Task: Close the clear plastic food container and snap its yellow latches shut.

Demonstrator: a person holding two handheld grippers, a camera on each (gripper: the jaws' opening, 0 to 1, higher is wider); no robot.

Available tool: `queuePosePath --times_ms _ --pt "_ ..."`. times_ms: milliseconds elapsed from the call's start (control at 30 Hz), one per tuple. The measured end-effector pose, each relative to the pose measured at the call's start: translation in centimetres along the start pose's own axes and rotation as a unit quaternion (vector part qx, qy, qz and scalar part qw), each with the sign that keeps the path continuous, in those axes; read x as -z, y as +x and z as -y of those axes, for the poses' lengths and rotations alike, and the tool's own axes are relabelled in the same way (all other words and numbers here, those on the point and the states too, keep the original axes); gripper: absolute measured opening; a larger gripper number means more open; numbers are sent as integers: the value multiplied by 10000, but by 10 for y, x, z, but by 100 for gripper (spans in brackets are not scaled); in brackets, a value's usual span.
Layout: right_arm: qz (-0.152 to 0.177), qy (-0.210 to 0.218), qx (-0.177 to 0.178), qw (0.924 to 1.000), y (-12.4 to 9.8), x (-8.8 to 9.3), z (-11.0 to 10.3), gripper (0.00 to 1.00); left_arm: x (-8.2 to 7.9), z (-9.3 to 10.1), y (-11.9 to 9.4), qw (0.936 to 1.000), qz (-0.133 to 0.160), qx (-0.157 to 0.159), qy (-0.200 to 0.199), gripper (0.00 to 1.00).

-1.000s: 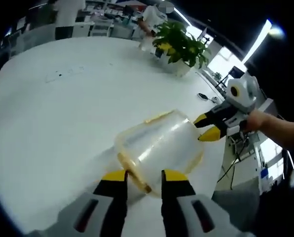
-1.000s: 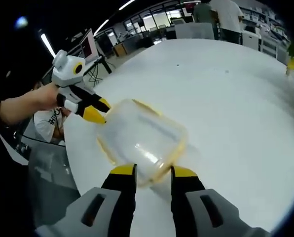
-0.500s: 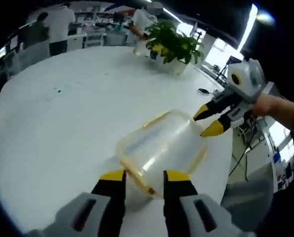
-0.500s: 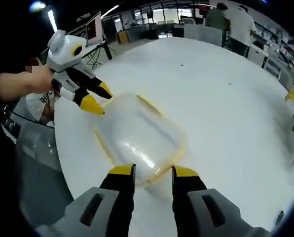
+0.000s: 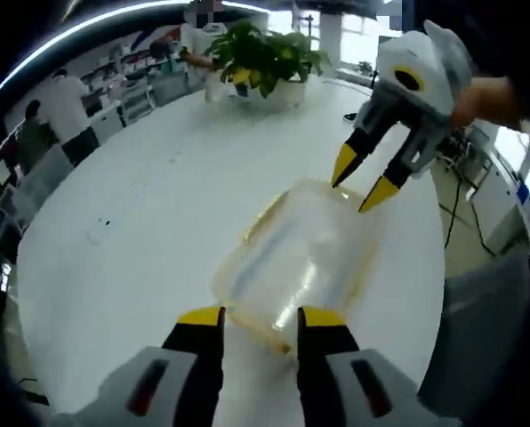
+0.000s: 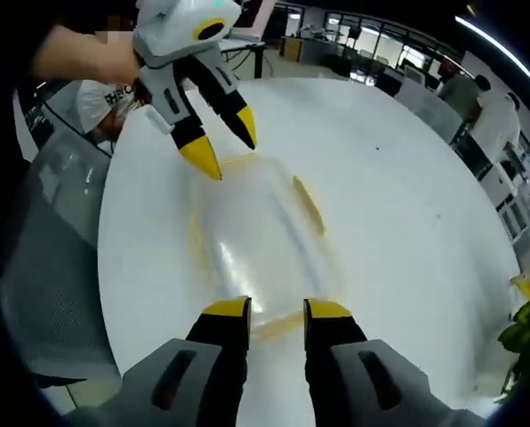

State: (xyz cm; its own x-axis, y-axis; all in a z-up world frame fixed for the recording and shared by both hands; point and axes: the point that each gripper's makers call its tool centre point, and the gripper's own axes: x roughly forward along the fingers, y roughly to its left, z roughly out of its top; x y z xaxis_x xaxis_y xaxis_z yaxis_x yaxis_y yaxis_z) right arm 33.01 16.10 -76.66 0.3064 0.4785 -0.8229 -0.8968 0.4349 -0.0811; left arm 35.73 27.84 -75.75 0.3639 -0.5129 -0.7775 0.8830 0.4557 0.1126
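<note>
While I am watching both feeds, the white table (image 5: 140, 205) is taking up most of each, round-edged and bare around the work. A potted plant (image 5: 263, 60) is standing at its far side in the left gripper view, and people are standing among desks beyond it; two more people are showing past the table's far edge in the right gripper view.

The clear plastic food container (image 5: 299, 258) is sitting on the table near the edge, its lid lying on top, directly ahead of both tools and between them. Yellow latches (image 6: 308, 205) are running along its rim; I cannot tell whether any is snapped down.

My left gripper (image 5: 257, 318) is pointing at the container's near end, its yellow-tipped jaws standing apart with a clear gap and gripping nothing, the tips just at the rim. My right gripper (image 6: 275, 310) is facing the opposite end the same way, jaws parted and empty. In the left gripper view it is coming in from above, a hand (image 5: 494, 96) holding it, tips spread over the container's far end.
</note>
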Motion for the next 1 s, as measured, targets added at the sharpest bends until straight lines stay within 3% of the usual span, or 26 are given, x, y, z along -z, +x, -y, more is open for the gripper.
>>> queuePosePath --times_ms 33,67,133,200,300,433,600,767,1000 --pt "308 -162 -155 9993 1 -10 -2 21 -5 2 0 9999 100 16 -12 25" --pt "411 -248 -192 9987 2 -13 -2 21 -8 2 -1 9999 104 -15 -57 25" --pt "349 -253 -187 9989 5 -11 2 25 -16 7 0 9998 155 96 112 26" --pt "545 -298 -475 9969 7 -18 -4 27 -21 10 2 9994 214 156 236 25" --pt "690 -312 -516 9958 7 -26 -5 29 -31 15 4 9989 274 254 289 26" --pt "990 -232 -651 9927 11 -39 -10 37 -29 18 10 9990 75 307 326 26" --pt "908 -386 -683 9928 19 -36 -9 38 -27 26 16 9982 -17 382 456 26" --pt "1203 -106 -889 9887 14 -46 -8 37 -32 31 17 9969 12 405 674 28" --pt "1256 -305 -969 9869 19 -53 -10 35 -37 42 19 9957 87 567 722 30"
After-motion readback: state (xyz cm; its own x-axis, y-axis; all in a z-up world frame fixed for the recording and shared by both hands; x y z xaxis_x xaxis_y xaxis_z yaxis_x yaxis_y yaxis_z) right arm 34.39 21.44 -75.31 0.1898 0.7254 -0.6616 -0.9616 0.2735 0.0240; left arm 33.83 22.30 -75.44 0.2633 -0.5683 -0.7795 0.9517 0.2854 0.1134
